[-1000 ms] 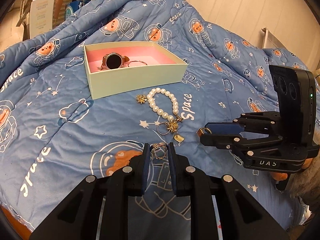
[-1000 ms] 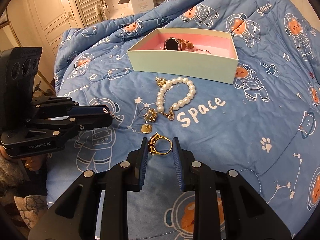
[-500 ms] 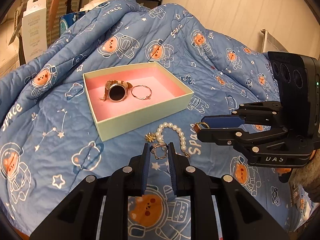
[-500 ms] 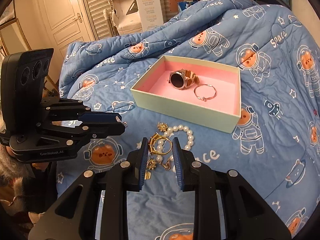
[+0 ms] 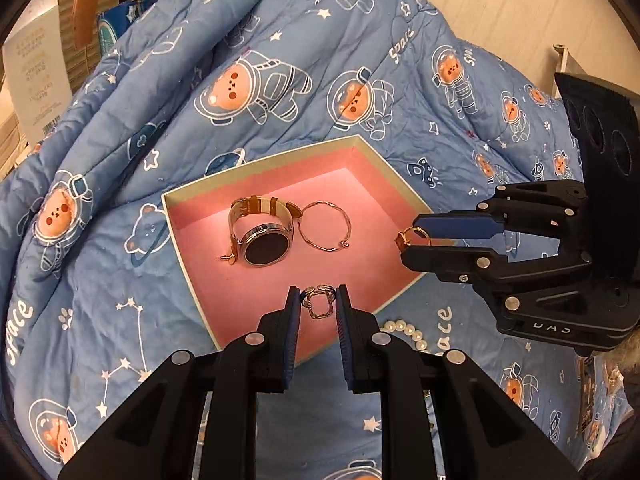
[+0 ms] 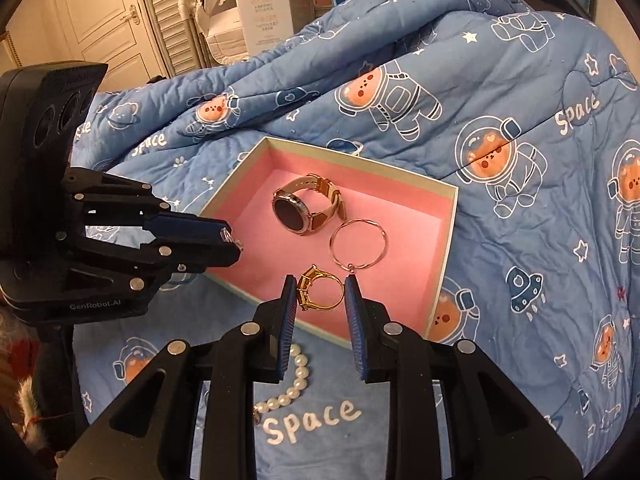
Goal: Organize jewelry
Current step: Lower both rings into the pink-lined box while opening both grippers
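A pale green box with a pink lining (image 5: 372, 264) (image 6: 404, 220) lies on the blue quilt. In it lie a watch (image 5: 262, 232) (image 6: 306, 210) and a thin hoop bangle (image 5: 325, 226) (image 6: 359, 243). My left gripper (image 5: 318, 302) is shut on a silver ring (image 5: 319, 300) and holds it over the box's near edge; it also shows in the right wrist view (image 6: 232, 238). My right gripper (image 6: 320, 290) is shut on a gold ring (image 6: 320, 287) over the box's near side; it also shows in the left wrist view (image 5: 410, 236). A pearl bracelet (image 5: 404, 332) (image 6: 286, 388) lies on the quilt just before the box.
The quilt (image 5: 280, 80) rises in a fold behind the box. White cartons (image 6: 262, 4) and a shuttered door (image 6: 168, 12) stand behind the bed. A wall (image 5: 500, 8) is at the right.
Both grippers have lifted their rings off the quilt and carried them forward, from beside the pearl bracelet to above the box's near part.
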